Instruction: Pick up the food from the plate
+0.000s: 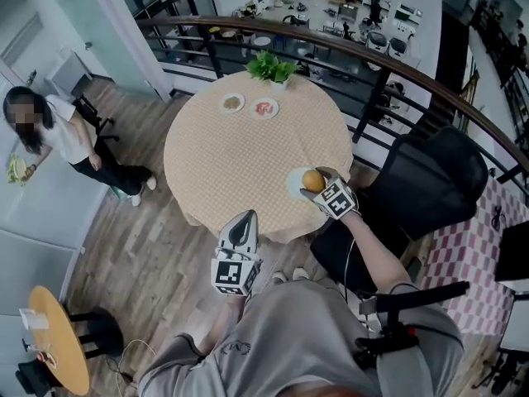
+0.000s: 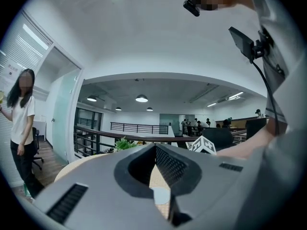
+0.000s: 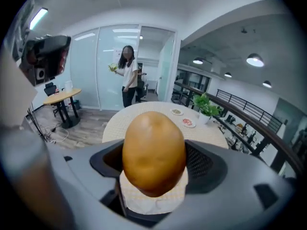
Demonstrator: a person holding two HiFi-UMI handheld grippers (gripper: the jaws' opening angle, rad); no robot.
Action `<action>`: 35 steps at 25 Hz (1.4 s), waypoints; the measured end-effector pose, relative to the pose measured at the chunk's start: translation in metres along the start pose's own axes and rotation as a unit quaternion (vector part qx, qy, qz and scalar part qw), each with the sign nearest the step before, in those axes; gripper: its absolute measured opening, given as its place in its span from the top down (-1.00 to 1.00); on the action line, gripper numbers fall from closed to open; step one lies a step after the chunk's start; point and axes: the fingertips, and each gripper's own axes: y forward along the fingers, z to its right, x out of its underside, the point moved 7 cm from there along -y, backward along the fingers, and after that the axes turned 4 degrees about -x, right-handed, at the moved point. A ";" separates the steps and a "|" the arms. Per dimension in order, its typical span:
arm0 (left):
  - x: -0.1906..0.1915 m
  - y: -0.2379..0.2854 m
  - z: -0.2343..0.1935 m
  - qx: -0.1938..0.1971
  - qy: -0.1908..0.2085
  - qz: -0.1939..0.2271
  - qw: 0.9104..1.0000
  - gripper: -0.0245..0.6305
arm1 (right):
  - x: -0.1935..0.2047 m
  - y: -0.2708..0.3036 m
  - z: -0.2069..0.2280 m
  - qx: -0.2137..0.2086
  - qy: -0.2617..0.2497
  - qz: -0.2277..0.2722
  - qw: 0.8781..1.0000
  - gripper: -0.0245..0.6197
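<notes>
Between right gripper (image 3: 154,174) jaws, brown food (image 3: 153,145), long axis upright

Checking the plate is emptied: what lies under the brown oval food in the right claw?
A round white plate on the checked tablecloth, bare where visible; the brown oval food and right claw cover its right part.

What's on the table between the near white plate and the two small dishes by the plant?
Nothing: the head view shows only bare checkered tablecloth between the white plate and the small dishes.
</notes>
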 end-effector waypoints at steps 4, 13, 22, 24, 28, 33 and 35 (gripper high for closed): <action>-0.008 0.004 0.003 0.019 0.008 0.008 1.000 0.89 | -0.034 -0.061 -0.019 0.030 0.024 0.097 0.995 -0.21; -0.024 0.003 0.005 0.030 0.008 0.025 0.999 0.89 | -0.100 -0.187 -0.071 0.077 0.072 0.287 0.952 -0.21; -0.019 0.002 0.016 0.043 0.010 0.028 0.999 0.89 | -0.099 -0.223 -0.081 0.115 0.052 0.332 0.935 -0.21; -0.016 -0.001 0.016 0.041 0.007 0.026 0.999 0.89 | -0.096 -0.221 -0.082 0.113 0.054 0.327 0.937 -0.21; -0.015 -0.003 0.011 0.031 0.002 0.028 0.999 0.89 | -0.099 -0.212 -0.078 0.102 0.057 0.325 0.938 -0.21; -0.014 -0.002 0.006 0.022 -0.001 0.026 0.999 0.89 | -0.103 -0.209 -0.069 0.098 0.067 0.324 0.939 -0.21; -0.014 -0.003 0.006 0.019 -0.002 0.026 0.999 0.89 | -0.101 -0.208 -0.067 0.098 0.073 0.326 0.937 -0.21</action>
